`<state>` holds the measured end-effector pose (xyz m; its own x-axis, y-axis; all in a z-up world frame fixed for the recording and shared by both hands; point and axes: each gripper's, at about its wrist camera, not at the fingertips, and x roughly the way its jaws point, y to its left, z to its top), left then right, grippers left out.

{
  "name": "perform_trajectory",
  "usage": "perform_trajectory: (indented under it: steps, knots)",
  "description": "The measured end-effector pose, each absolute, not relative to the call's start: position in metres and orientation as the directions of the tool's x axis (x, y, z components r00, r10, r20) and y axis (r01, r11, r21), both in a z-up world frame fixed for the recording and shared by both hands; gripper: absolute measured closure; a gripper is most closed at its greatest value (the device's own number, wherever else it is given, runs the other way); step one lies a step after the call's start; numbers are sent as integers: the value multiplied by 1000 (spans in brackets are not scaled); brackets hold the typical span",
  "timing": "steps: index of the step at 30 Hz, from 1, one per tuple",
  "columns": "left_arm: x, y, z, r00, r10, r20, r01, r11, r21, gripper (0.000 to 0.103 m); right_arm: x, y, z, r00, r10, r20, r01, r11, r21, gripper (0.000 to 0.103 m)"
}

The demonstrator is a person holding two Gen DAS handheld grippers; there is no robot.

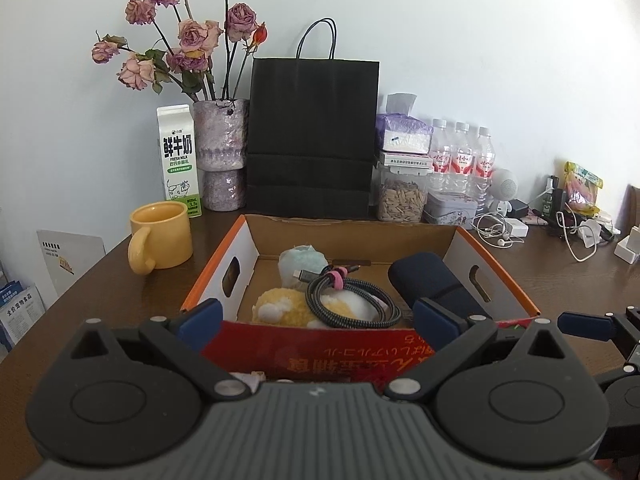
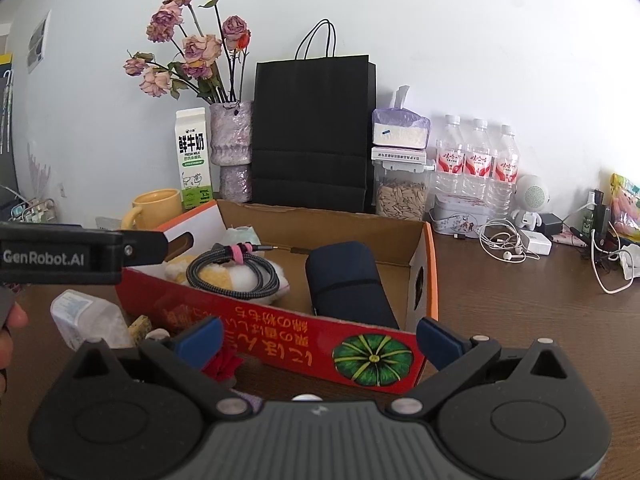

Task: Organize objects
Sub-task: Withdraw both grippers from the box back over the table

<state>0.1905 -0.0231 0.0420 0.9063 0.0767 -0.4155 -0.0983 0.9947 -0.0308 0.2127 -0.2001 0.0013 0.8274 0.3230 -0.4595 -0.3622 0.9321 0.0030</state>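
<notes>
Both tools, left tool [image 1: 316, 326] and right tool [image 2: 318, 340], gape empty before the cardboard box [image 2: 276, 332], whose coiled cable [image 2: 234, 270] looks light and floppy, best pinched at its pink strap.

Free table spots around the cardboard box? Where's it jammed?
Bare wood right of the cardboard box, between its orange wall and the white earphones. Another bare patch left of the box, below the yellow mug. Crowded: the back row from milk carton to water bottles, and the near-left corner by the clear plastic container. Both tongs are open.
</notes>
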Motion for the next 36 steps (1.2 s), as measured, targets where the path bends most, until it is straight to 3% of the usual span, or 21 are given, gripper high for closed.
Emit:
perform_trajectory:
  steps: [36]
  knots:
    - [118, -55, -35, 802, -7, -598, 31, 999, 30, 0, 135, -248, -40, 800, 314, -511, -338, 940, 49, 0]
